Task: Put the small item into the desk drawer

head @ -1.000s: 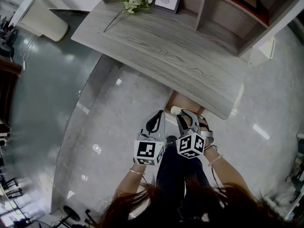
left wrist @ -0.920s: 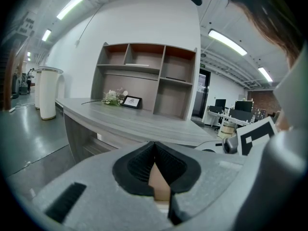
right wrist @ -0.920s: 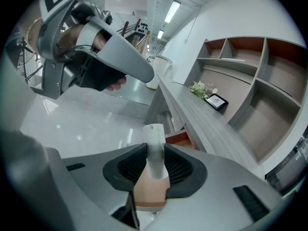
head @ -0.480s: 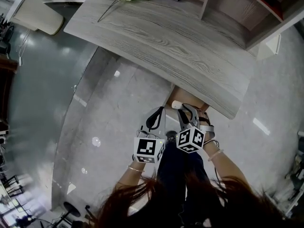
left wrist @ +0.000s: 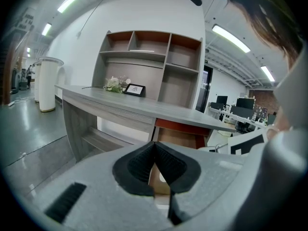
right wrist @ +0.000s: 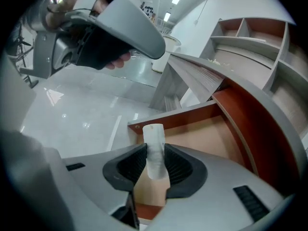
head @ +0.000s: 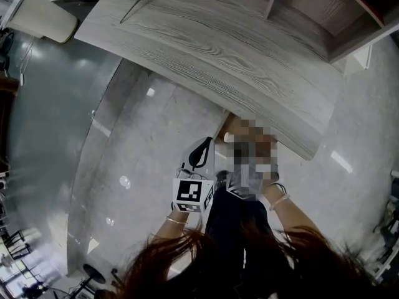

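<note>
The long grey tabletop (head: 237, 48) shows bold wood grain and a rounded end. Under that end, an open drawer (right wrist: 207, 134) of smooth tan board has a red-brown rim. The left claw (left wrist: 154, 148), grey plastic with ribbed black pads, is clenched on nothing. The right claw (right wrist: 155, 150) grasps the small white cylinder (right wrist: 154, 137) upright over the drawer; it looks film-wrapped, perhaps.

Glossy floor (head: 156, 142), perhaps stone; wall shelves (left wrist: 144, 64)
</note>
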A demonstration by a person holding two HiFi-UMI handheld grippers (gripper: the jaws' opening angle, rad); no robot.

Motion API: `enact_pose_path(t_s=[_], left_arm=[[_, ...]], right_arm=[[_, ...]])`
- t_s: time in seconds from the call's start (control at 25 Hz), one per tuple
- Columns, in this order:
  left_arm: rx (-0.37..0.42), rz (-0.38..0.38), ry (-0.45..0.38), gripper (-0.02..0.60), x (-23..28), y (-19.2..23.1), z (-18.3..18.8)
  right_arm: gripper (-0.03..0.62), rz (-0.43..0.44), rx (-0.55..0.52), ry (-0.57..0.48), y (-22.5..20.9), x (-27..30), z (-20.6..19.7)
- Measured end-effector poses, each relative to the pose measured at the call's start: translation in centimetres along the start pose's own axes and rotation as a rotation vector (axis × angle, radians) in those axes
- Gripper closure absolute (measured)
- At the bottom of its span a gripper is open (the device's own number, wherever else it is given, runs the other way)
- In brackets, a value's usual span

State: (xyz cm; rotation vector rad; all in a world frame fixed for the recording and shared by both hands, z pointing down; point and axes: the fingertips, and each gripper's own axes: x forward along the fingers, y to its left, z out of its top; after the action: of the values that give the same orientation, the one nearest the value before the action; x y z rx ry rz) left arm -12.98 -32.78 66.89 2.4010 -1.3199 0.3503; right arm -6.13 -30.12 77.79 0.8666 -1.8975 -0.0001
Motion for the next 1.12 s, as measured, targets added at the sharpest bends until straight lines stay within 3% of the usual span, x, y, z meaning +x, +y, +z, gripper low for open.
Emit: enact_pose_path(t_s=[0.52,1.12], left_arm=[[-0.011,-0.004,0.02,0.566,1.5,1.0,-1.8],[-0.025,0.016,0.029,0.566,1.6,1.4,-2.8]], right_arm=[[0.482,0.043,-0.016,0.115,1.3,3.3,-1.9],[0.479,0.084,-0.02,0.152,2.2,4.6,-2.2]])
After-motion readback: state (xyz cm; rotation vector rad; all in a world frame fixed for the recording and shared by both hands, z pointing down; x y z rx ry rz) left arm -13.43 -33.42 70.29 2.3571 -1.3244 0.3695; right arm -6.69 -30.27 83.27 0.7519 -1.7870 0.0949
